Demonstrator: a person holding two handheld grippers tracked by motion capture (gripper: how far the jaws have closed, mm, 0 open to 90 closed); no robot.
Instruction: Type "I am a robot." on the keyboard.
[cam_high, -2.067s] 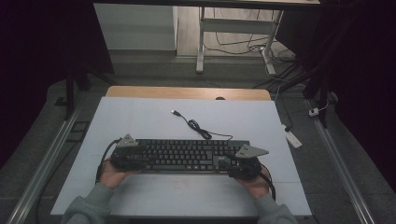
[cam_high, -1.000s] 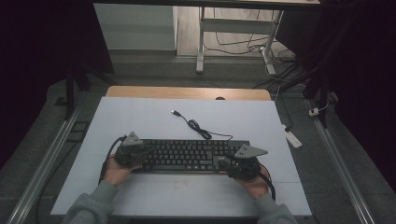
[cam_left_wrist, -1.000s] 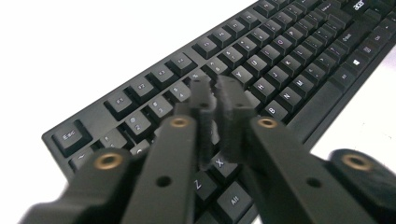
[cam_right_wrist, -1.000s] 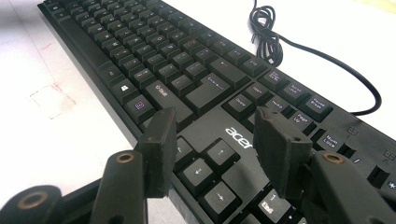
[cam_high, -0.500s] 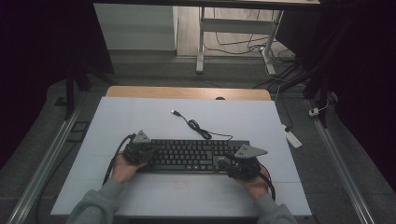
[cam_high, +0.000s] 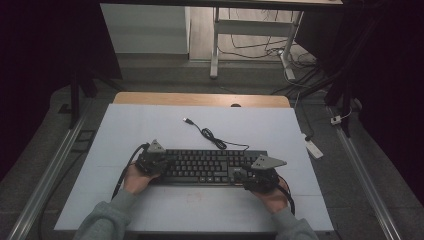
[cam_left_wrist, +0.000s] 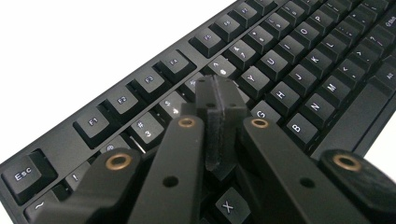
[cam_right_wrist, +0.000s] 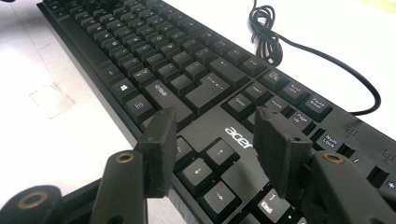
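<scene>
A black Acer keyboard (cam_high: 210, 167) lies across the near half of the white table (cam_high: 150, 125). Its cable (cam_high: 210, 135) curls away toward the back and ends in a loose USB plug (cam_high: 187, 120). My left gripper (cam_high: 165, 162) is shut with nothing between its pads. In the left gripper view its tips (cam_left_wrist: 219, 93) hang over the left-hand keys of the keyboard (cam_left_wrist: 299, 70), near the number and upper letter rows. My right gripper (cam_high: 241, 175) stands open at the keyboard's right end. Its jaws (cam_right_wrist: 212, 126) sit apart above the arrow keys of the keyboard (cam_right_wrist: 163, 60), holding nothing.
A wooden table edge (cam_high: 200, 98) shows behind the white top. A white power strip (cam_high: 312, 147) lies on the floor to the right. Metal rails (cam_high: 45, 190) run along both sides. The coiled cable (cam_right_wrist: 266, 32) lies behind the keyboard, and a faint red square (cam_right_wrist: 49, 98) marks the table.
My left gripper has slid to the right, from the keyboard's left end onto its keys. The right gripper and the keyboard have kept still.
</scene>
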